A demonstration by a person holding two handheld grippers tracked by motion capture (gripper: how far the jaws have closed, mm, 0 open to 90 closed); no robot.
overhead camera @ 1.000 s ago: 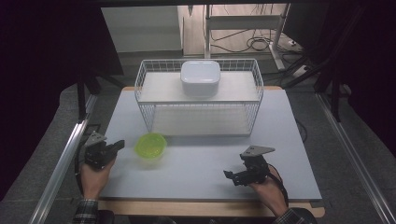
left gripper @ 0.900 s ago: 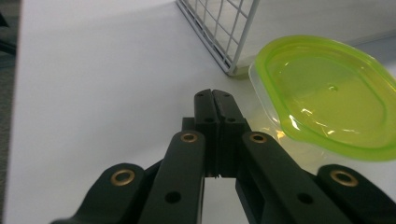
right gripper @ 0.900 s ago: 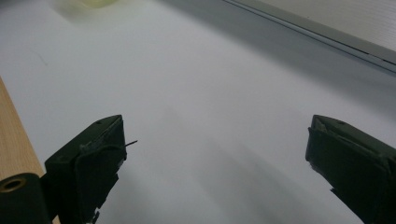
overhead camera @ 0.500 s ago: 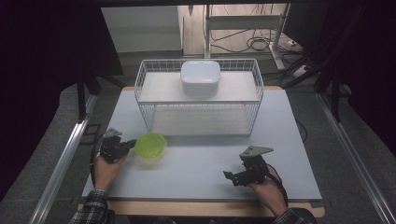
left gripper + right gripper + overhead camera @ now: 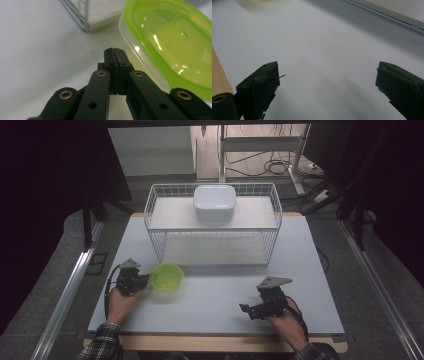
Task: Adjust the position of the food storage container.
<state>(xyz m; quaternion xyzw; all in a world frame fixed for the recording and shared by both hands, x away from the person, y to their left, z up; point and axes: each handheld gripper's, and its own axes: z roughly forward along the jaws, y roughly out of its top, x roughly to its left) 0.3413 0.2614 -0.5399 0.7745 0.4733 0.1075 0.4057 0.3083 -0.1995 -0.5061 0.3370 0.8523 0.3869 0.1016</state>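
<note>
Green-lidded container (image 5: 172,47) — cut off at frame edge, contents unclear.

- Black left gripper (image 5: 115,53), brass-ringed rivets along linkage arms, grey three-cornered plate on top, black cable trailing behind.
- Black right gripper (image 5: 327,82), blocky jaws, same grey plate.
- Plaid sleeves (image 5: 102,342) behind both.

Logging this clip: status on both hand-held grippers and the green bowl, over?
Left hand-held gripper shut, empty, tips beside the green bowl. Right hand-held gripper open, empty, over bare table. Nothing between the left tips and the bowl.
</note>
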